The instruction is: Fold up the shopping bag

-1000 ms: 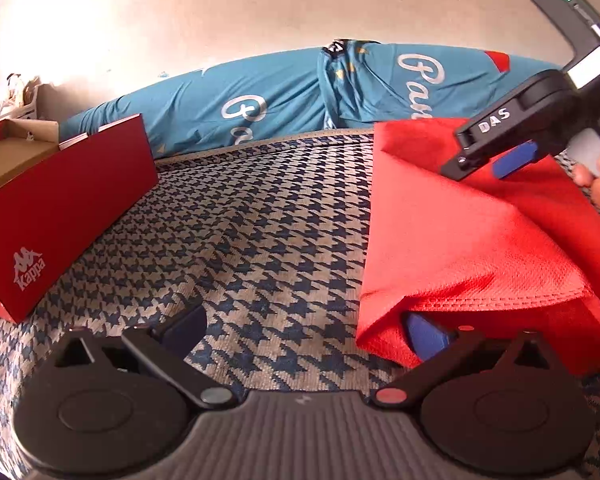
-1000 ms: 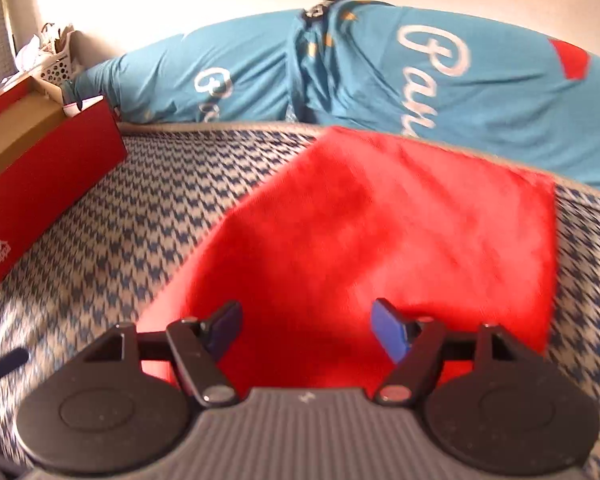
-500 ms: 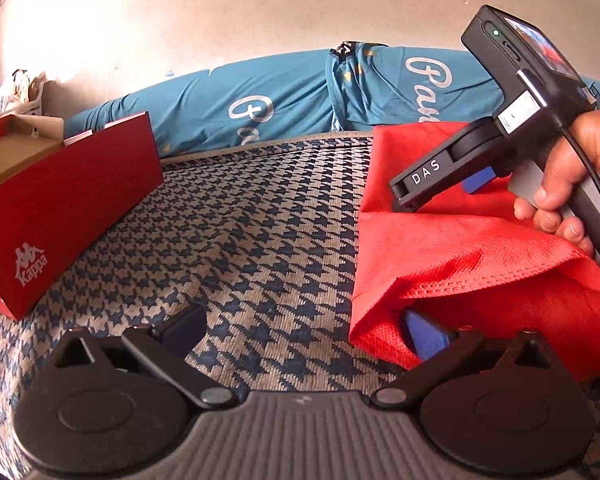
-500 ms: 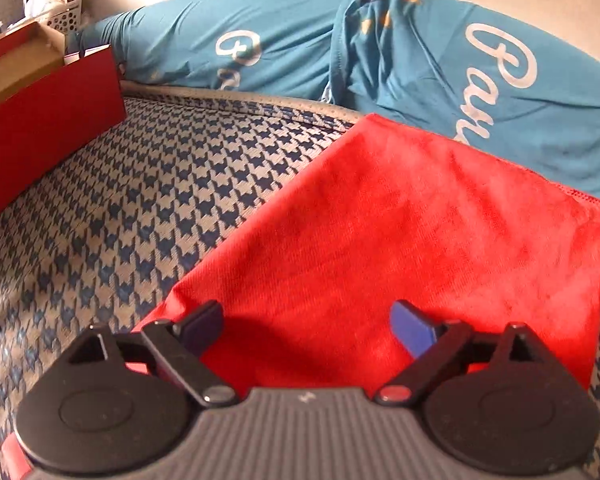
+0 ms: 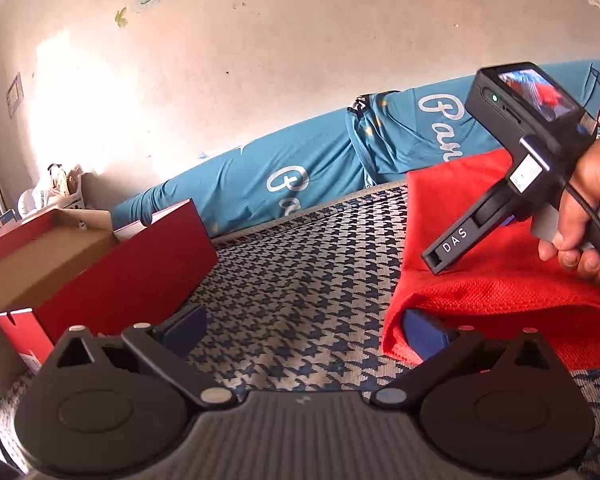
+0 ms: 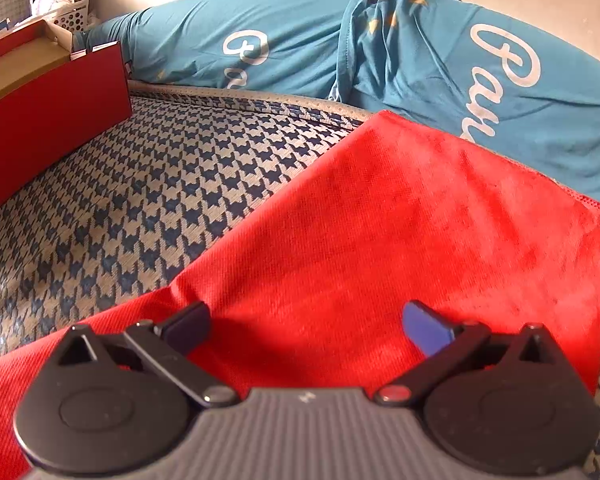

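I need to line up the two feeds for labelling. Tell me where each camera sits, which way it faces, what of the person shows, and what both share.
Left wrist: on the left gripper, low over the houndstooth mattress, facing the wall; its open fingers show, one under the red bag's edge, plus the right gripper and hand.
Right wrist: on the right gripper, angled down over the bag; only its own open fingers show.
Shared: bag, mattress, red shoebox, blue pillows.

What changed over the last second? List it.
The right gripper has just been opening its jaws above the red bag, gripping nothing. The left gripper tilted upward, one finger tucked under the bag's edge. Bag and shoe box stayed put.
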A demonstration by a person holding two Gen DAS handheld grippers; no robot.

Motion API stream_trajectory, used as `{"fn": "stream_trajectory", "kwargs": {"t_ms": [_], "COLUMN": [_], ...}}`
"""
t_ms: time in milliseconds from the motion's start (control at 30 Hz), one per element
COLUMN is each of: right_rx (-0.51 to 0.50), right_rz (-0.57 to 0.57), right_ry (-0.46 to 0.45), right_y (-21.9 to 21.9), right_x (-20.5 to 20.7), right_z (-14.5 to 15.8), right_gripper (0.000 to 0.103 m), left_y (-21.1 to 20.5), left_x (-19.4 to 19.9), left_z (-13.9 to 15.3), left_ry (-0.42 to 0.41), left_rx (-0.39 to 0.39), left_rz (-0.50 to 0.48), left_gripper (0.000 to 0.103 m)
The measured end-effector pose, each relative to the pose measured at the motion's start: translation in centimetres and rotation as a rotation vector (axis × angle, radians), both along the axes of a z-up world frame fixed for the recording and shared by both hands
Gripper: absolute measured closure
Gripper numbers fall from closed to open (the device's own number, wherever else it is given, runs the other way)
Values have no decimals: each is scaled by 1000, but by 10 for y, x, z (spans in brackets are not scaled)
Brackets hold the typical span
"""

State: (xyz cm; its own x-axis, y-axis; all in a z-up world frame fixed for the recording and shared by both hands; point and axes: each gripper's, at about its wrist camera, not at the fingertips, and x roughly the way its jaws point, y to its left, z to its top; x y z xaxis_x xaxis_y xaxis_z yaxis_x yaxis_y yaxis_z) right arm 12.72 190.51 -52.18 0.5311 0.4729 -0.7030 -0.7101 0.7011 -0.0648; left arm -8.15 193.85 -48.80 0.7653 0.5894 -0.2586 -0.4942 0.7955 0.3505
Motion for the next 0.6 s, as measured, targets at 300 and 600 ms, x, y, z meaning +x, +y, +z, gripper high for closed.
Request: {"fn": "stream_trajectory", "kwargs": {"t_ms": [300, 600], "right_rx": [-13, -17], "right_rz": [-17, -9], "right_ry": [5, 13], "right_y": [1, -1], "right_x": [-4, -5], "right_z": [2, 4], "right_gripper": [0, 0], "left_y": [17, -7], "left_x": [-27, 5], "left_z": [6, -15], "left_ry": [64, 144], "left_rx": [-107, -81], "left_rz": [19, -108], "left_gripper": [0, 0]}}
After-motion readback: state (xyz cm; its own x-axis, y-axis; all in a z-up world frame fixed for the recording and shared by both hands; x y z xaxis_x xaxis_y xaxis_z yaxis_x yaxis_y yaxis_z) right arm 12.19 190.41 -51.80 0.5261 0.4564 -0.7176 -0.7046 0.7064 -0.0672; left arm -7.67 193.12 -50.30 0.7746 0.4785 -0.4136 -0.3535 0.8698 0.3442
